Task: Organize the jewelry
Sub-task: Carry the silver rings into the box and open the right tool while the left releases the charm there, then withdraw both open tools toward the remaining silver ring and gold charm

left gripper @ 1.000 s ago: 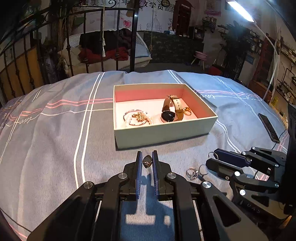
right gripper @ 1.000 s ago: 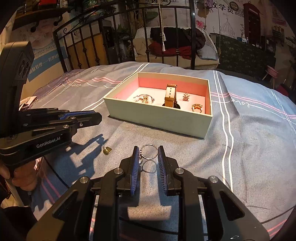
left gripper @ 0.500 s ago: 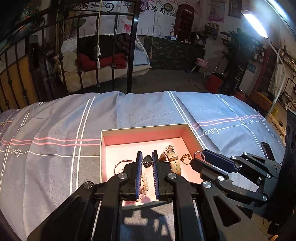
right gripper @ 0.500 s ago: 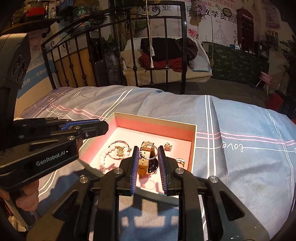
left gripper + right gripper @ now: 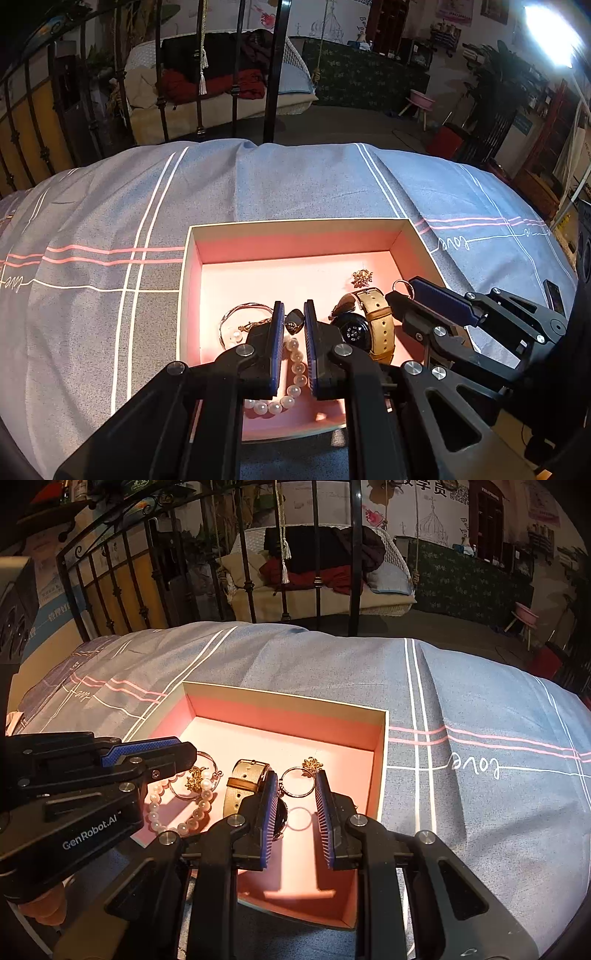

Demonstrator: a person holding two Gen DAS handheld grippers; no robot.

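A pale box with a pink inside [image 5: 295, 242] [image 5: 288, 716] lies on the bed. It holds a pearl bracelet [image 5: 295, 360] [image 5: 177, 805], a bangle [image 5: 236, 314], a tan-strap watch [image 5: 369, 325] [image 5: 243, 779] and a gold brooch [image 5: 362, 277] [image 5: 312, 763]. My left gripper [image 5: 294, 317] is shut on a small dark heart pendant [image 5: 294, 318] above the box. My right gripper [image 5: 295, 786] is shut on a silver ring [image 5: 296, 783] [image 5: 402, 285] over the box's right side; it also shows in the left wrist view [image 5: 417, 295].
The box rests on a blue-grey striped bedspread [image 5: 295, 177] [image 5: 461, 709]. A black iron bed rail [image 5: 317, 554] stands behind. A dark phone [image 5: 552, 295] lies at the right on the bed. The left gripper body [image 5: 92, 775] fills the right wrist view's left side.
Both grippers have lifted off the bedspread with their pieces and moved forward over the box. They now hang lower and closer over its inside.
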